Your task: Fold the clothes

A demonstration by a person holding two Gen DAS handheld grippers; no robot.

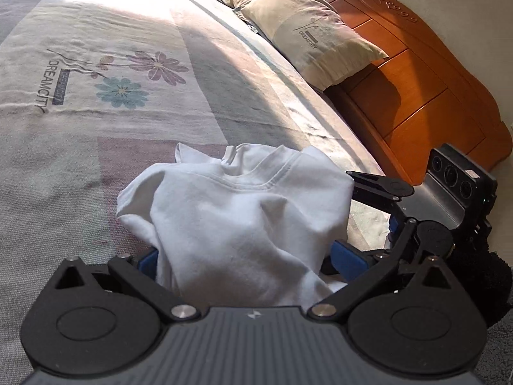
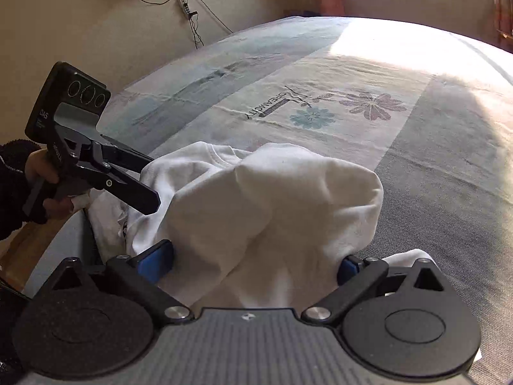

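My view through both wrist cameras: a white garment lies bunched in a heap on the floral bedspread, near the bed's edge.

Left gripper: jaws spread wide, blue pads at 3 and 9 o'clock of the cloth. The fabric mounds up between them; I cannot tell whether the pads press on it.

Right gripper: jaws spread wide as well, cloth piled between the blue pads; contact is likewise unclear. From the right wrist view, the left gripper enters at 9 o'clock, held by a hand in a dark sleeve, its fingers reaching into the garment's near side.

A pillow leans on the wooden headboard at 1 o'clock in the left view.
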